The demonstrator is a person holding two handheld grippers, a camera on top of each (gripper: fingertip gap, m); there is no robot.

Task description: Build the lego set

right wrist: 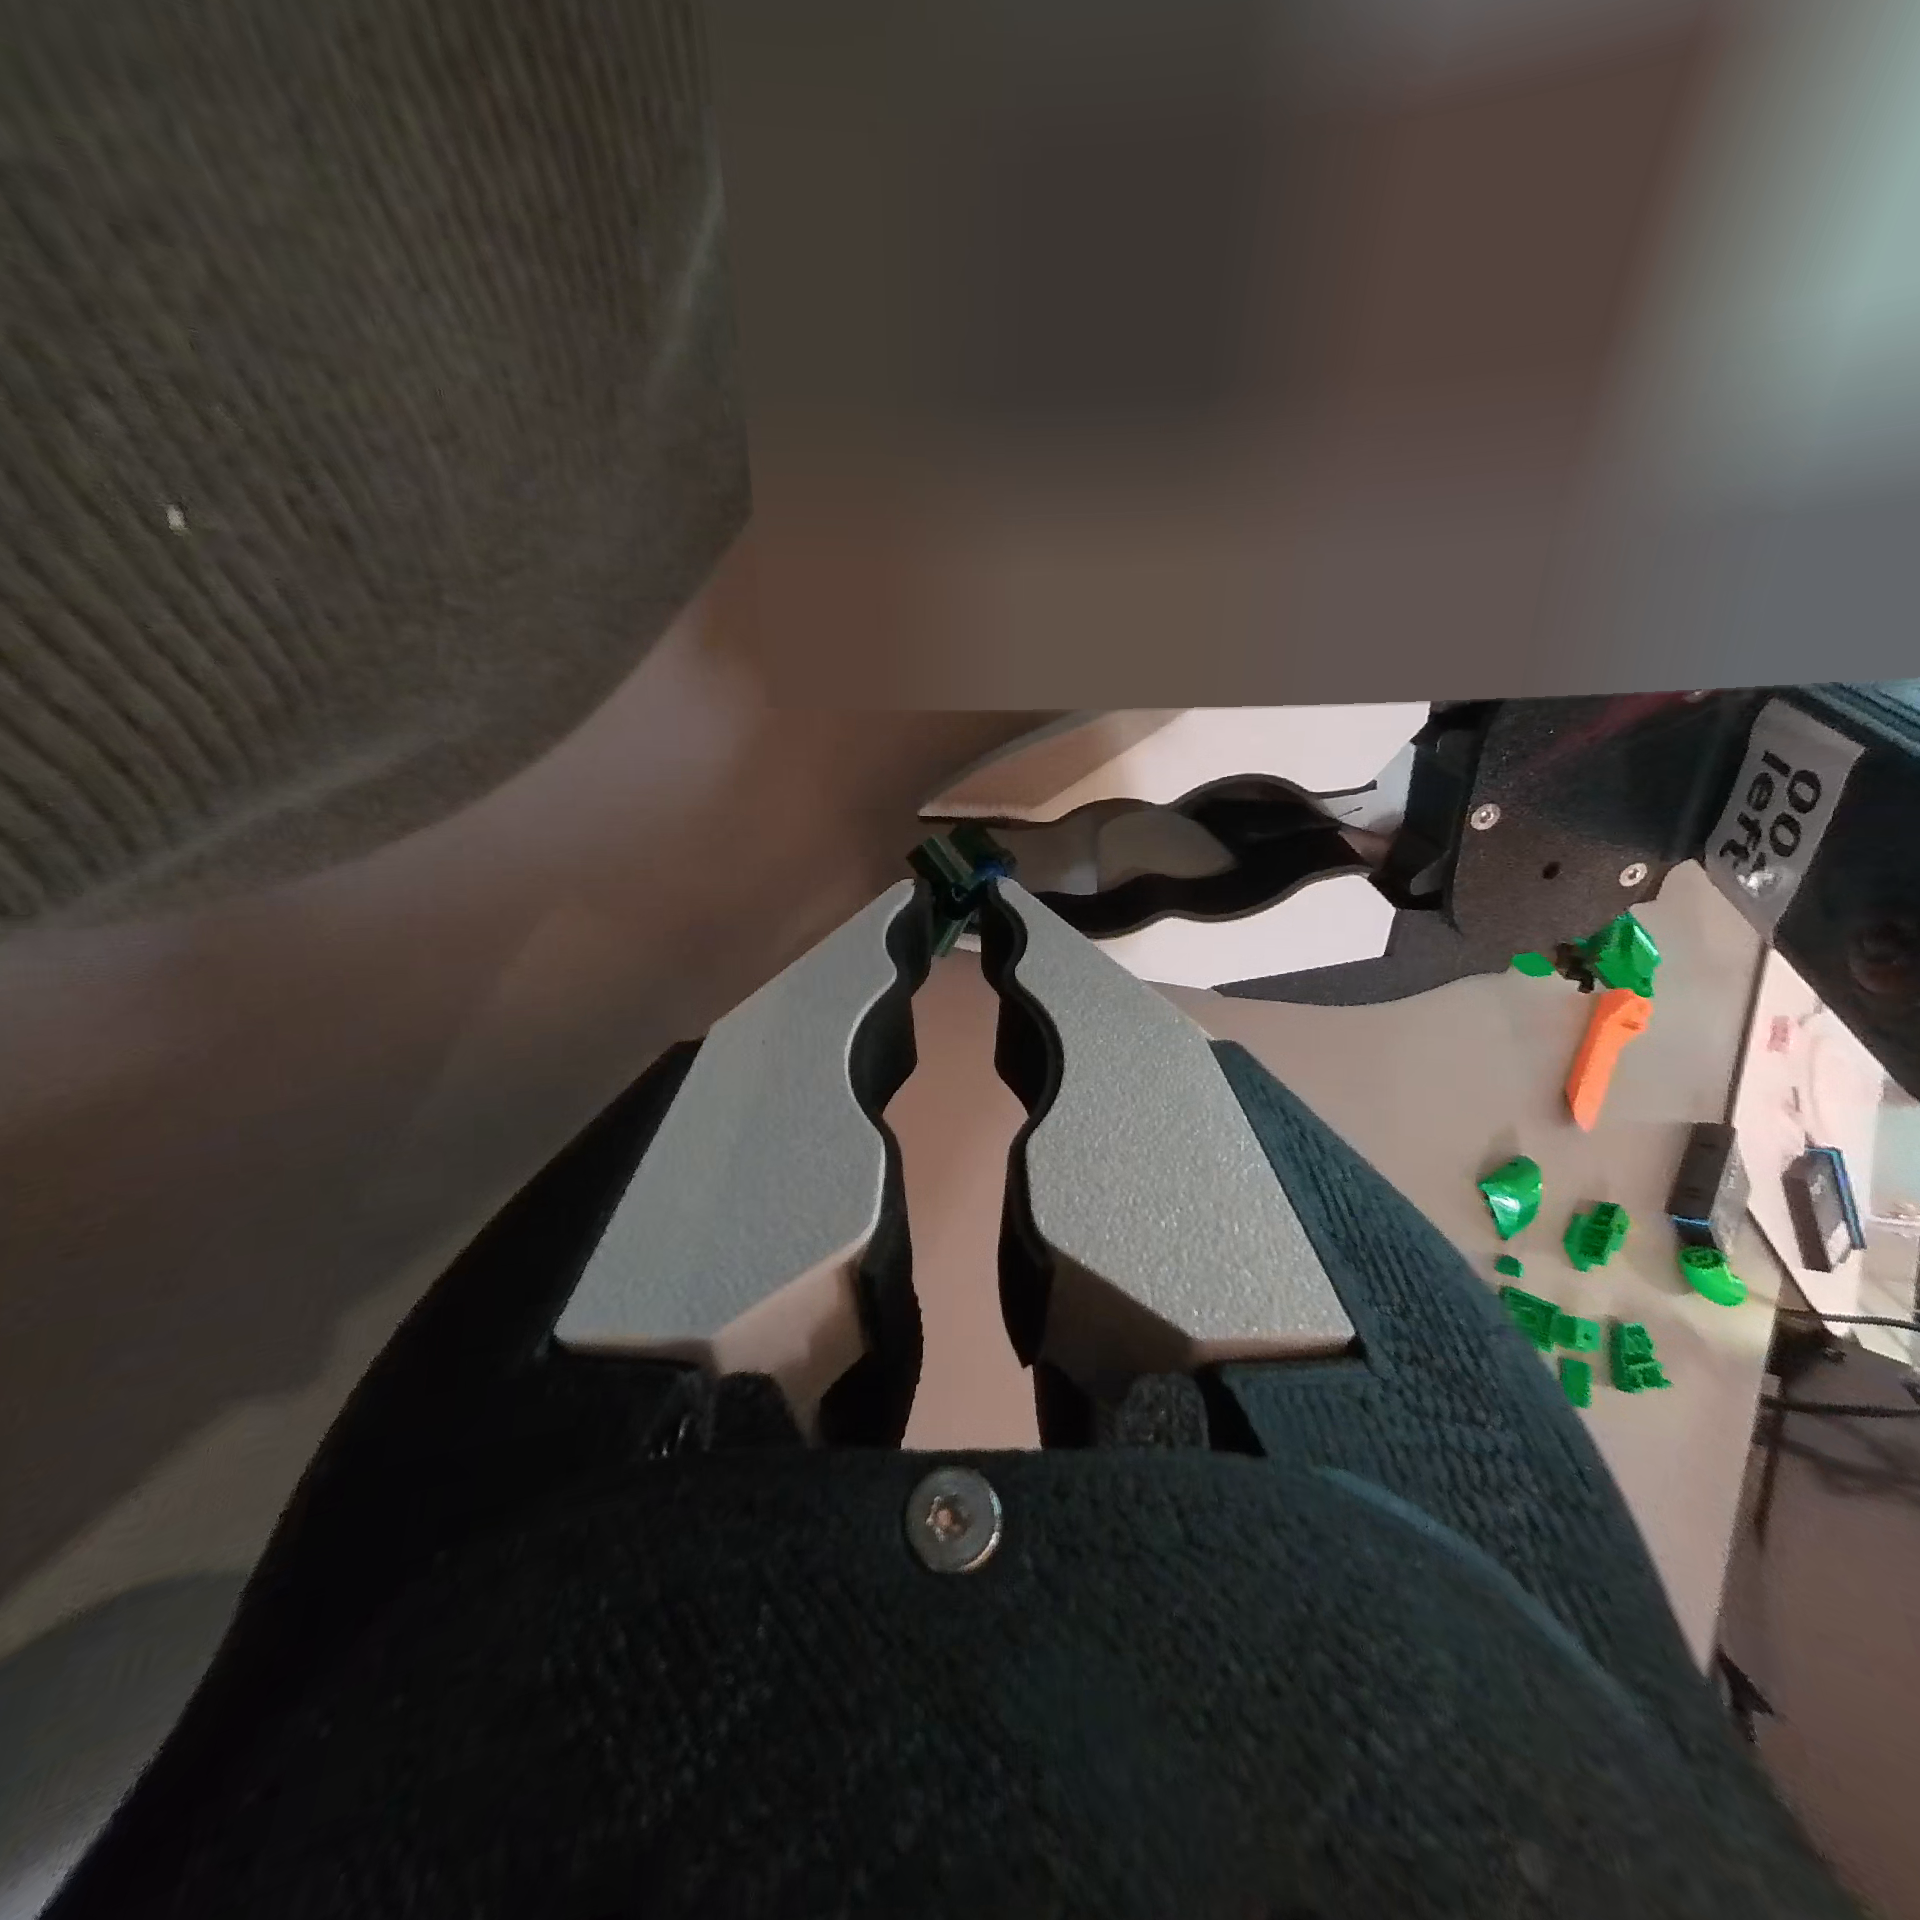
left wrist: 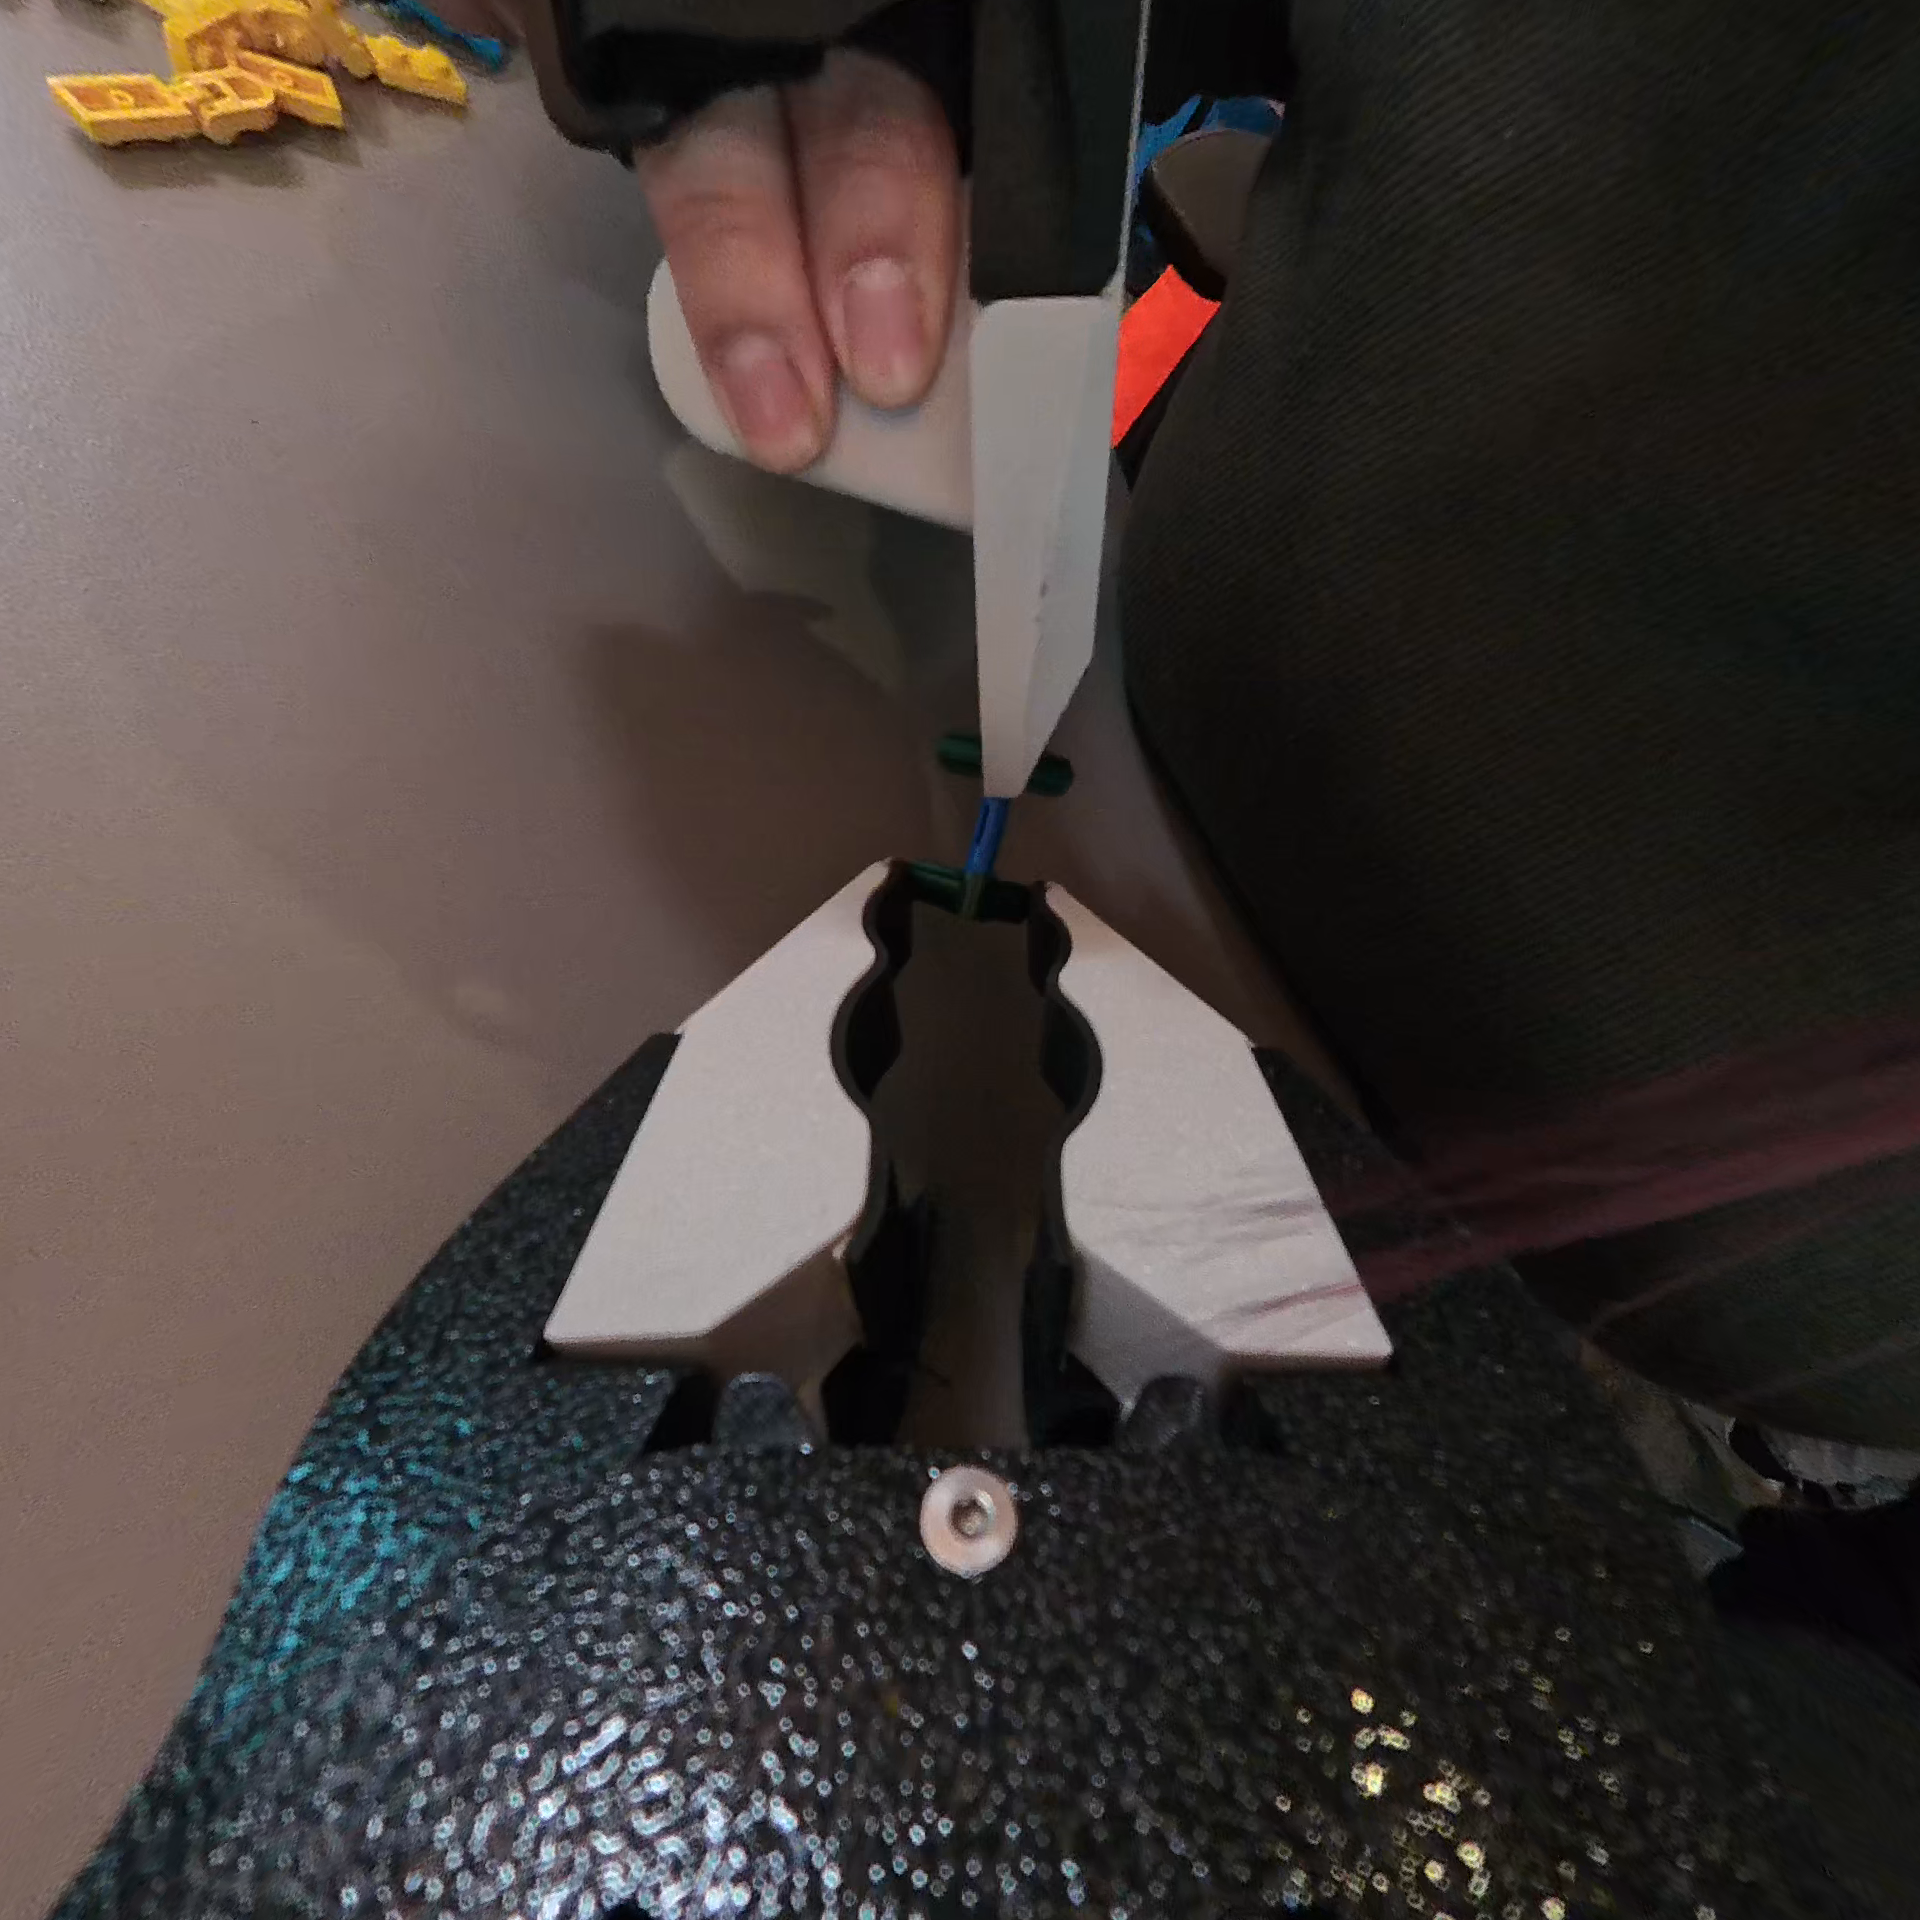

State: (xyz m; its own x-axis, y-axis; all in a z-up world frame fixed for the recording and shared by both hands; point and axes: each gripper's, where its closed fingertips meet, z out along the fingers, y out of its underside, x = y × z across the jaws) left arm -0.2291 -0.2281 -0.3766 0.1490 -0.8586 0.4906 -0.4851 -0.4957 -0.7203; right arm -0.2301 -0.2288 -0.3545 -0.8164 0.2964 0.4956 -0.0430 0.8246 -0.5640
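Both grippers on green piece

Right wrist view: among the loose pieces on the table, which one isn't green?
The orange piece, long and curved, lying just below the green piece under the left gripper's body. Every other loose piece there is green.

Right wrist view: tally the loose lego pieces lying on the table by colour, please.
Green pieces: about 9 (a few touch, so the count is approximate)
Orange piece: 1
Total: about 10
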